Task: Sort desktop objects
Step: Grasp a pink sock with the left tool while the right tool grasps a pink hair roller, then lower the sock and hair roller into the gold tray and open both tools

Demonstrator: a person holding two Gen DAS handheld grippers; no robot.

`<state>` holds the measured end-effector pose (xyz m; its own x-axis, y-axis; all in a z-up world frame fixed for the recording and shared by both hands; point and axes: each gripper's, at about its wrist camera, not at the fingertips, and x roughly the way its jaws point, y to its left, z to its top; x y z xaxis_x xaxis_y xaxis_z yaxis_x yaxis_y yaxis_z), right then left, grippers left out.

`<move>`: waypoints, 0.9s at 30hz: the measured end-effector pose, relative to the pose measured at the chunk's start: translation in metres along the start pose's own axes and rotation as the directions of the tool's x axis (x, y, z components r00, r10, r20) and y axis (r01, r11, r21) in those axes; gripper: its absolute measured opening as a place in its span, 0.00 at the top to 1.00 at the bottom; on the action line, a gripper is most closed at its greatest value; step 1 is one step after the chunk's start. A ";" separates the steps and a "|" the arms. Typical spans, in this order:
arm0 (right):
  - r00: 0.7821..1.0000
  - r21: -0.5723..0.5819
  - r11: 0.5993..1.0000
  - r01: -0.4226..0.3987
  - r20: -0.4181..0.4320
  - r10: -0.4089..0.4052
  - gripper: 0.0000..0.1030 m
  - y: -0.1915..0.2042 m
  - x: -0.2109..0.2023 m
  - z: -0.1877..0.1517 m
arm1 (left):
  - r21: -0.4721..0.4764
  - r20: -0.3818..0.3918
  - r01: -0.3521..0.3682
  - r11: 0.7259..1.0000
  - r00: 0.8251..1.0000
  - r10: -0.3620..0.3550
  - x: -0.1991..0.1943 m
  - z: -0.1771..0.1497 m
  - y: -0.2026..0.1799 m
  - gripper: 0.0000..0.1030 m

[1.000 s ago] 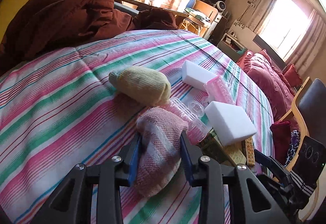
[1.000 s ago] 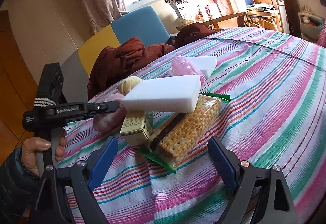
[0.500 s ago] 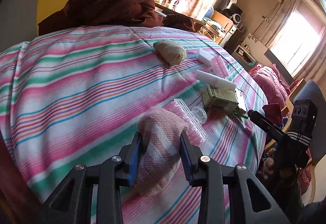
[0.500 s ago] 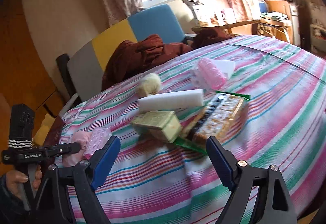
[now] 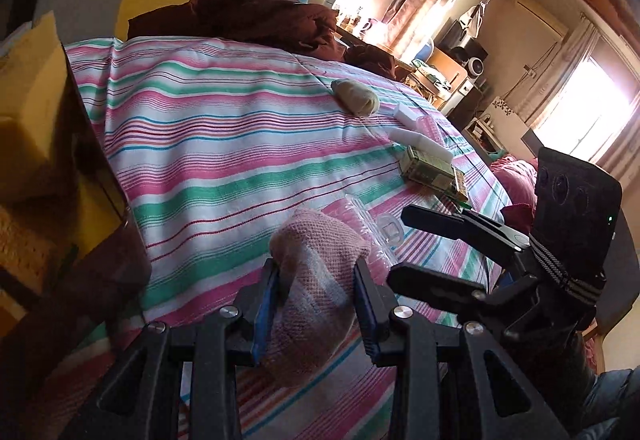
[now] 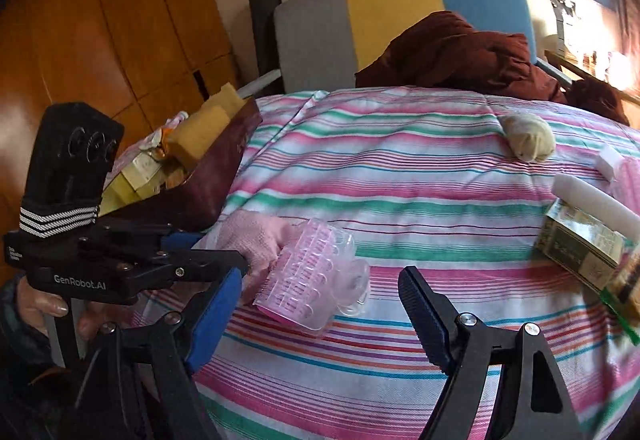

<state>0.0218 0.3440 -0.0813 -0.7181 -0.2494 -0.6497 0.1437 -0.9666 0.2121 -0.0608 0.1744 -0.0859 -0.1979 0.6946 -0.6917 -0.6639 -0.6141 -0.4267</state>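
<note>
Striped cotton cloth [image 5: 224, 144], in pink, green and white bands, covers a rounded table. The left gripper [image 5: 316, 304] has its blue-padded fingers clamped on one pink waffle-knit sock roll [image 5: 316, 272], soft and lumpy, held just above the cloth near the table edge. Beside the roll lies one clear pink plastic case [image 6: 312, 272], ribbed with rows of small rounded bumps and touching the roll in the right wrist view. The right gripper [image 6: 320, 316] hangs over this case with its two fingers spread wide apart, holding nothing.

Farther across the table rests one pale yellow knitted roll [image 6: 528, 138], oval and fuzzy. Near it lie two white foam blocks [image 5: 420, 142], smooth and rectangular, one of them resting on one olive-green cardboard box [image 6: 580, 244]. One cracker packet [image 5: 460, 186] in a green-edged wrapper lies under that box.

At the left table edge stands one dark brown glossy box [image 6: 216, 180], open, holding yellow sponge blocks [image 6: 204, 128] and small packets. A crumpled maroon garment [image 6: 452, 52] sits by a grey, yellow and blue chair back [image 6: 384, 12].
</note>
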 end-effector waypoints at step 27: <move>0.985 -0.062 0.983 0.171 0.018 -0.171 0.45 0.007 -0.011 -0.009 | -0.049 0.085 -0.009 0.999 0.996 0.013 -0.041 -0.043 0.010 0.65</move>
<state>0.0365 0.3393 -0.0794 -0.7444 -0.0798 -0.6630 0.0607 -0.9968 0.0518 -0.0281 0.1232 -0.0869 -0.2669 0.7158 -0.6453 -0.6257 -0.6380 -0.4489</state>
